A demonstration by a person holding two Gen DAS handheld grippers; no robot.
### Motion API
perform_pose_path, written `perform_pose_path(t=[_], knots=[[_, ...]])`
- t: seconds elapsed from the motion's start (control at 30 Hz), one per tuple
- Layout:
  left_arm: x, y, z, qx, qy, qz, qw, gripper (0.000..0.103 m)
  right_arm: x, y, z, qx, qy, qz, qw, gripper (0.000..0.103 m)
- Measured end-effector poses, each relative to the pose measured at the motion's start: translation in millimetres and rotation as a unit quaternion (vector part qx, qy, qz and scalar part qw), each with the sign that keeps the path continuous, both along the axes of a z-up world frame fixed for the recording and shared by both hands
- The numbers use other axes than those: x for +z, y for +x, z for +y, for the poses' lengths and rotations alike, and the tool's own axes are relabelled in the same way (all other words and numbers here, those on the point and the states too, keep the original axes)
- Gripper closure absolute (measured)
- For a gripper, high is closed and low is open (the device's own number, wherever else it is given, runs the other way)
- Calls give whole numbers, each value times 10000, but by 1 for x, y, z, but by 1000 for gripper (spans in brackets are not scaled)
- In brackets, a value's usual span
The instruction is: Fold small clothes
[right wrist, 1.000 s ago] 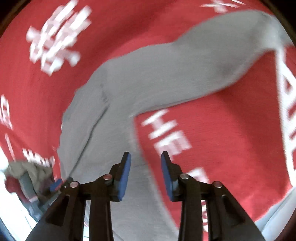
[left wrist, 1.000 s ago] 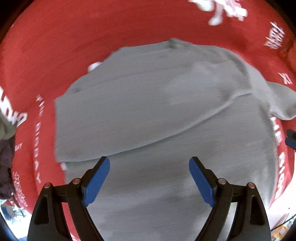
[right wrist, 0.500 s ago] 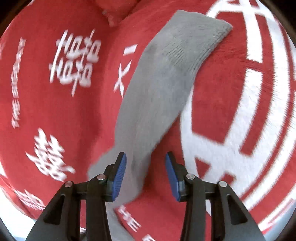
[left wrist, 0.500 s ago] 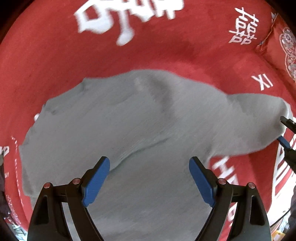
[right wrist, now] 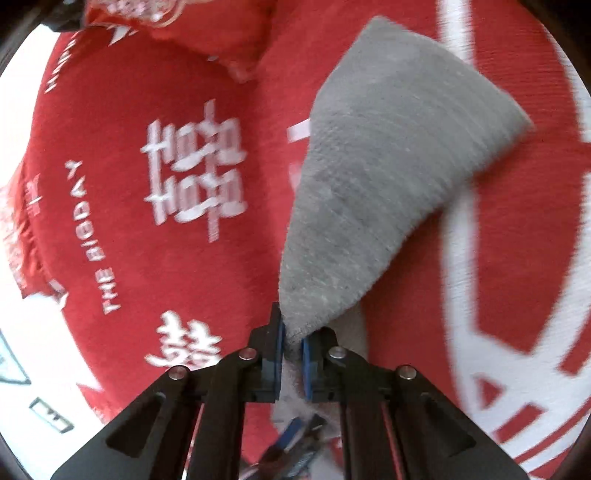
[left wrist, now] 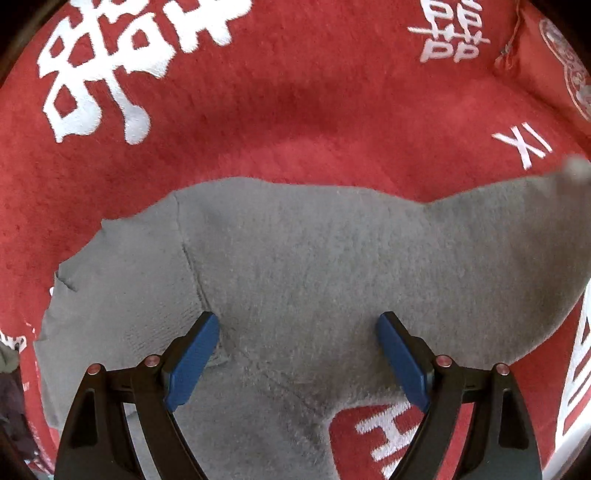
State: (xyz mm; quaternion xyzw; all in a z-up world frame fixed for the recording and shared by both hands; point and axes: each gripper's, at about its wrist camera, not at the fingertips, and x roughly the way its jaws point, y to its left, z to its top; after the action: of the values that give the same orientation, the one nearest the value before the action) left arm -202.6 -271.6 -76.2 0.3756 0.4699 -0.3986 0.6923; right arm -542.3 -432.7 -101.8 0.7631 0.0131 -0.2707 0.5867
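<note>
A small grey knit sweater [left wrist: 314,280] lies spread on a red blanket [left wrist: 258,122] with white characters. My left gripper [left wrist: 297,354] is open, its blue pads wide apart just above the sweater's body near a sleeve seam. One grey sleeve [right wrist: 380,166] stretches off to the right. My right gripper [right wrist: 291,349] is shut on that sleeve's edge and holds it up off the blanket, so the sleeve hangs away in front of the fingers.
A red cushion [right wrist: 207,33] with white pattern lies at the far end of the blanket [right wrist: 110,192]; it also shows in the left wrist view [left wrist: 554,66]. Dark clothes [left wrist: 11,406] lie at the blanket's left edge. A pale floor [right wrist: 22,369] borders the blanket.
My right gripper closed on the sleeve edge and lifted it. My left gripper moved forward over the sweater's body and stayed open.
</note>
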Motion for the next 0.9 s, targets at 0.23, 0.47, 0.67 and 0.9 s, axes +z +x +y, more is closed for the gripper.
perform_pose_path(t=[0.23, 0.47, 0.67, 0.9], knots=[[42, 50, 51, 548, -516, 325, 9966, 14, 53, 91, -5, 1336, -875, -91, 9871, 94], [67, 139, 150, 1373, -544, 112, 9890, 14, 104, 253, 52, 3488, -2163, 375, 9111, 94], [51, 208, 231, 2346, -317, 74, 9715, 14, 88, 382, 162, 5276, -2969, 1041, 7891, 94], [24, 234, 278, 2813, -430, 693, 9561, 14, 31, 433, 237, 6180, -2863, 2164, 6995, 88]])
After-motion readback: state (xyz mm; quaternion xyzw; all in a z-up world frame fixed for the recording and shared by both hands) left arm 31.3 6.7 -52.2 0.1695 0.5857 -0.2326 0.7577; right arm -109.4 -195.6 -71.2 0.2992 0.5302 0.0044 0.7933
